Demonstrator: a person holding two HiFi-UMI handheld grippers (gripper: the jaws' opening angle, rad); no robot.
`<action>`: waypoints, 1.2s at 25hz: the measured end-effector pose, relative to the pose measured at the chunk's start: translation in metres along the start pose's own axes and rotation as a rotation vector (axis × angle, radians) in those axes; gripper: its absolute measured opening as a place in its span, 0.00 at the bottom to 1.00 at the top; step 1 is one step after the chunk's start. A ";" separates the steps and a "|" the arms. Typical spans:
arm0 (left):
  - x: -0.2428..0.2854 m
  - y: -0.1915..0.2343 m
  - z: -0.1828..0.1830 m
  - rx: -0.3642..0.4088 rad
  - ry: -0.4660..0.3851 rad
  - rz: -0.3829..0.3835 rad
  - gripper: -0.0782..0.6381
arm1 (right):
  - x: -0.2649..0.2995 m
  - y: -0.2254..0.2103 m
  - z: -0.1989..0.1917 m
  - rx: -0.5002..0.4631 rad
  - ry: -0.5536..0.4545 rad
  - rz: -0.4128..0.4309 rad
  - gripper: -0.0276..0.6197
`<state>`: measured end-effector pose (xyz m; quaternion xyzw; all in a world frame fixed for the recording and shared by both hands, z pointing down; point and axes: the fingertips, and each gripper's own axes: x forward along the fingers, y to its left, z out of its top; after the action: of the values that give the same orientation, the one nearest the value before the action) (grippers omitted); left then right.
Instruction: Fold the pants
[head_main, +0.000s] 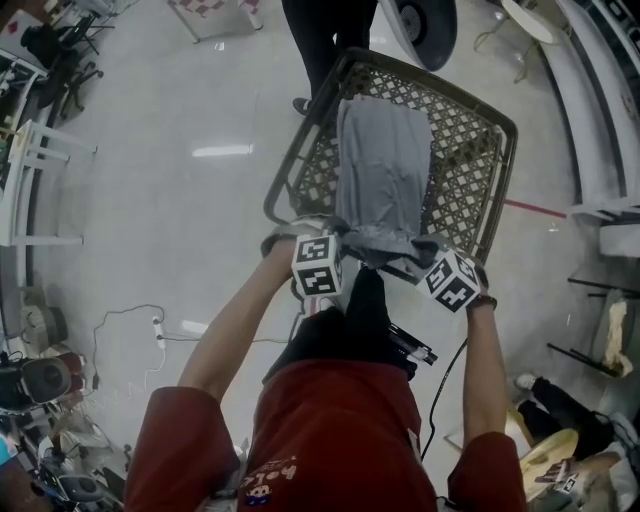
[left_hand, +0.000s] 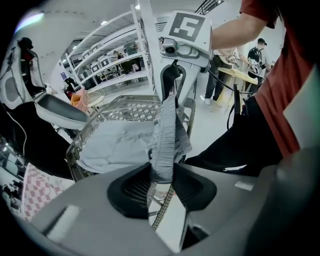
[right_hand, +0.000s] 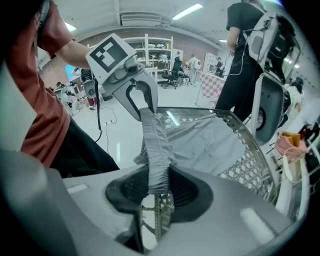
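1. My left tool (left_hand: 161, 175) is clenched on the waistband (left_hand: 165, 135) of the grey pants (head_main: 380, 170). The gathered elastic edge is pinched between its two pads and runs up and away from the tip.
2. My right tool (right_hand: 157, 187) is clamped on that same waistband, a little further along. Its pads are pressed on the ruched fabric in the same way.
3. The two tools sit near each other, both angled steeply downward. The short stretch of waistband between them is bunched rather than pulled flat.
4. Seen from my left tool, the right tool stands straight across and above, with the band rising from one to the other.
5. Ahead of both tools, the rest of the pants lie spread over the open top of a wire basket (head_main: 500, 130). The legs reach away from me toward its far rim.
6. The waist end is at the basket's near rim, just in front of my tools. I cannot tell whether it touches the rim.
7. The basket stands on a pale floor (head_main: 200, 200), and beyond its far rim stands a person in black (head_main: 320, 40).
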<state>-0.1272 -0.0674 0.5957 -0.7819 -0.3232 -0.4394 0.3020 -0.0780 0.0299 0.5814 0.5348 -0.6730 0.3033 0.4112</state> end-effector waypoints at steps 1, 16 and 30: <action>0.000 0.004 0.002 -0.001 -0.001 0.003 0.29 | -0.003 -0.005 0.002 0.002 -0.007 -0.004 0.22; 0.005 0.118 0.018 -0.049 0.005 0.059 0.29 | -0.012 -0.124 0.046 0.029 -0.096 -0.032 0.22; 0.039 0.248 0.026 -0.125 0.064 0.108 0.29 | 0.014 -0.253 0.070 0.067 -0.165 -0.025 0.22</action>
<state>0.0924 -0.1898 0.5721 -0.8010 -0.2426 -0.4666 0.2860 0.1505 -0.0978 0.5526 0.5800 -0.6873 0.2753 0.3398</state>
